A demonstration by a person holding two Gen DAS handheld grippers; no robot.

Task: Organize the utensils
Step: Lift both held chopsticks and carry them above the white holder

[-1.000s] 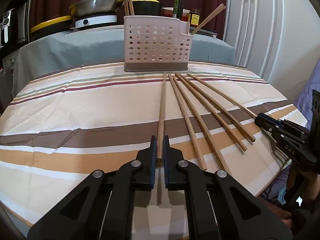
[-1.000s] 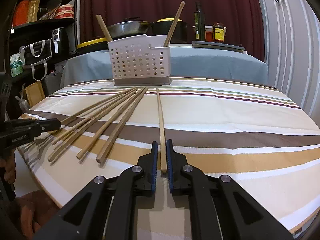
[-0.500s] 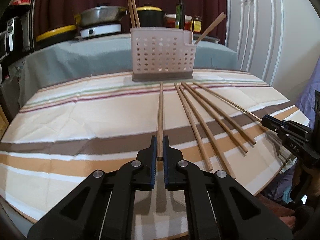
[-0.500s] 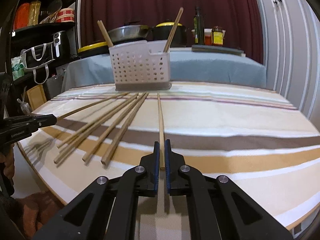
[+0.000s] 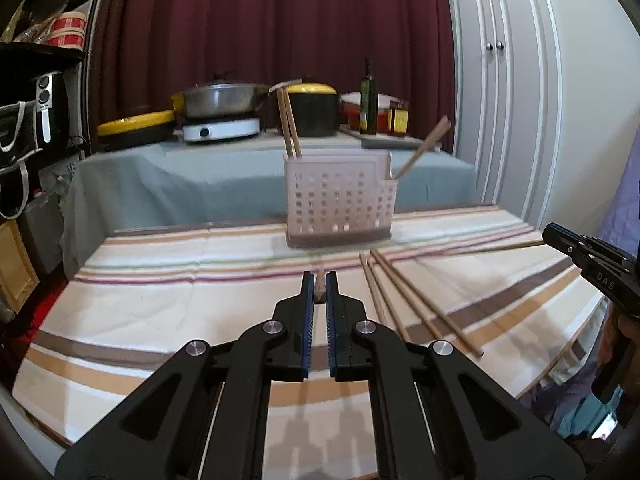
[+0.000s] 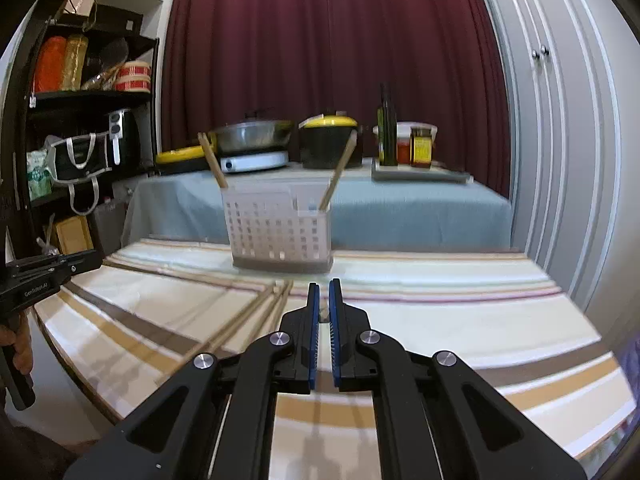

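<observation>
Left wrist view: the left gripper (image 5: pixel 319 286) is clenched on a single chopstick (image 5: pixel 319 280), which now points straight away from the camera so that only its end shows between the blue pads; a second ago its whole length lay on the striped tablecloth (image 5: pixel 160 308). The camera sits higher than before and the perforated utensil holder (image 5: pixel 340 204) looks farther off. Two chopsticks stand in the holder's left corner (image 5: pixel 289 124), one leans from its right pocket (image 5: pixel 424 148). Loose chopsticks (image 5: pixel 420 308) lie on the cloth to the right, and the right gripper (image 5: pixel 592 258) shows at the right edge.

Right wrist view: the right gripper (image 6: pixel 324 300) has its jaws nearly together on what seems to be a chopstick end (image 6: pixel 325 314), though blur leaves only a sliver visible; earlier the stick lay full length ahead. Only this view shows the shelf unit (image 6: pixel 80 96), the left gripper (image 6: pixel 48 268) from outside and the hand (image 6: pixel 18 350) holding it. The loose chopsticks (image 6: pixel 244 316) lie to the left, the holder (image 6: pixel 280 236) straight ahead.
</observation>
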